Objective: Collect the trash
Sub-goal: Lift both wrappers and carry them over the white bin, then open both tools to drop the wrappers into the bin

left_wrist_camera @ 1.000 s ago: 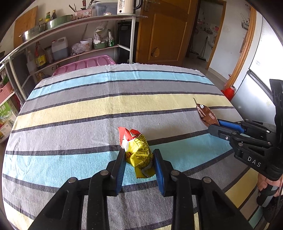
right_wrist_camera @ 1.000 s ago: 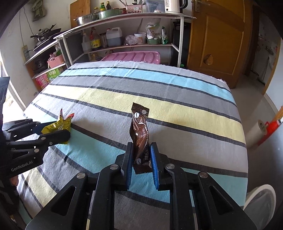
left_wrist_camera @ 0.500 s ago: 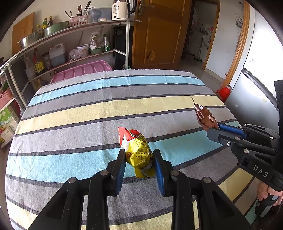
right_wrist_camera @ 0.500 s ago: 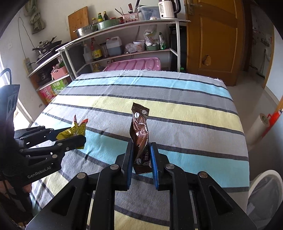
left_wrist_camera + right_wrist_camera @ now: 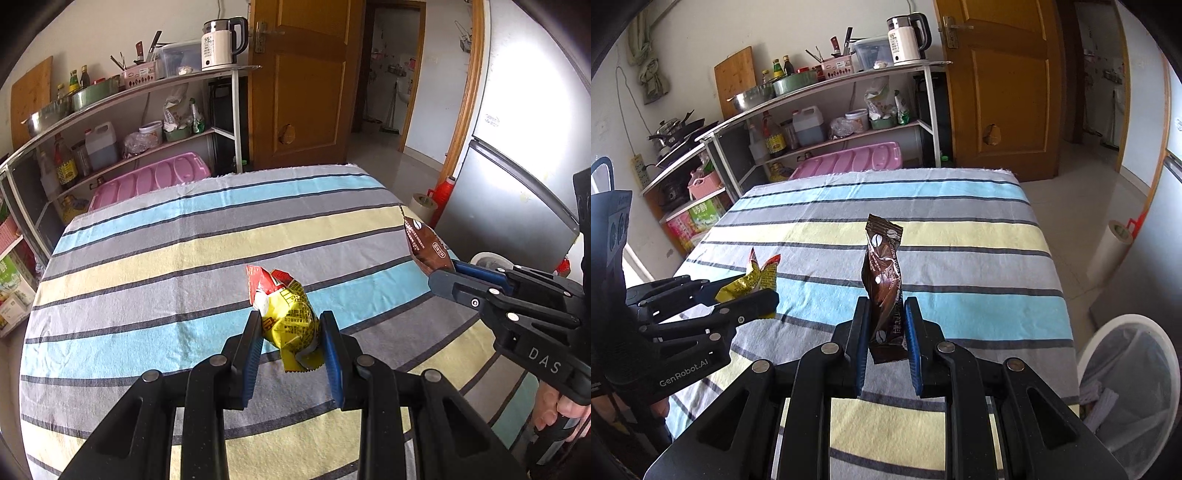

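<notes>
My left gripper (image 5: pixel 291 325) is shut on a crumpled yellow and red snack wrapper (image 5: pixel 290 317) and holds it above the striped tablecloth (image 5: pixel 166 266). My right gripper (image 5: pixel 885 314) is shut on a brown coffee sachet (image 5: pixel 882 284), held upright above the cloth. Each gripper shows in the other's view: the right gripper (image 5: pixel 443 275) with the brown sachet (image 5: pixel 424 243) at the right, the left gripper (image 5: pixel 764 299) with the yellow wrapper (image 5: pixel 753 282) at the left. A white trash bin (image 5: pixel 1130 391) with a clear liner stands on the floor at the table's right edge.
Metal shelves (image 5: pixel 831 110) with bottles, pots and a kettle stand behind the table, with a pink tub (image 5: pixel 849 162) against them. A wooden door (image 5: pixel 1004 85) is at the back right. A fridge (image 5: pixel 509 199) and a red canister (image 5: pixel 443 188) stand to the right.
Both grippers have risen and pulled back from the table with their wrappers still held. The trash bin has come into the right wrist view at lower right.
</notes>
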### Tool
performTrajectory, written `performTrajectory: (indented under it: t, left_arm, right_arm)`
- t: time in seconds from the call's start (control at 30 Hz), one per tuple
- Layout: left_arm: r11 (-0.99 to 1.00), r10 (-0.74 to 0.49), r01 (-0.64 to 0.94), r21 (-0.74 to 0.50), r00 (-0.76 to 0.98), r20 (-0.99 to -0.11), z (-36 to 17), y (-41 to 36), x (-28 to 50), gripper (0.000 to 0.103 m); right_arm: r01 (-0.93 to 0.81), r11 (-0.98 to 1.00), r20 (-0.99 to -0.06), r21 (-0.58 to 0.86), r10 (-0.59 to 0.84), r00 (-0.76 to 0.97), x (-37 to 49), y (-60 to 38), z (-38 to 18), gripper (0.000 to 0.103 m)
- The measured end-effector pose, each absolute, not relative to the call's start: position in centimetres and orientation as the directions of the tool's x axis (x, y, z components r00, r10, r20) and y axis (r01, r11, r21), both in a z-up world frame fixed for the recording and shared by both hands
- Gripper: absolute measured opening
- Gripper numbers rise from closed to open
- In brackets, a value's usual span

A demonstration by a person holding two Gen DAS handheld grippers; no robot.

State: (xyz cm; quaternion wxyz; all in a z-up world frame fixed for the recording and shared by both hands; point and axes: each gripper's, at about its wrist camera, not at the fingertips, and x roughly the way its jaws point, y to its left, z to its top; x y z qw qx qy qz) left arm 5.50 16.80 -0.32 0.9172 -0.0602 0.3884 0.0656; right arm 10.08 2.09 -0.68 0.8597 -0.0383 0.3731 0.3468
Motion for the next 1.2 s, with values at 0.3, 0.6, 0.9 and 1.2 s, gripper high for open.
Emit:
performTrajectory:
  t: [0.3,0.6,0.9,1.2]
  left_arm:
    - [0.996,0.002,-0.061,-0.060,0.720,-0.694,1.3,11.9,6.2,0.031]
    - [0.994,-0.105,0.091,-0.057,0.717,-0.689,1.9,5.1,8.5,0.031]
    - [0.962,-0.250,0.258,-0.094,0.681,-0.688,1.8,-2.2,11.3,0.031]
    - [0.928,-0.330,0.351,-0.128,0.610,-0.721,0.0,-7.8,13.9,0.032]
  right_arm:
    - [-0.551,0.815,-0.632,0.180,0.525,0.570,8.6,-3.5,1.2,0.019]
    - [-0.429,0.888,-0.613,0.167,0.434,0.660,7.9,-10.7,2.2,0.019]
    - [-0.273,0.951,-0.618,0.143,0.301,0.726,7.7,-18.0,2.9,0.019]
    - [-0.154,0.979,-0.680,0.133,0.203,0.705,8.6,-23.0,0.3,0.019]
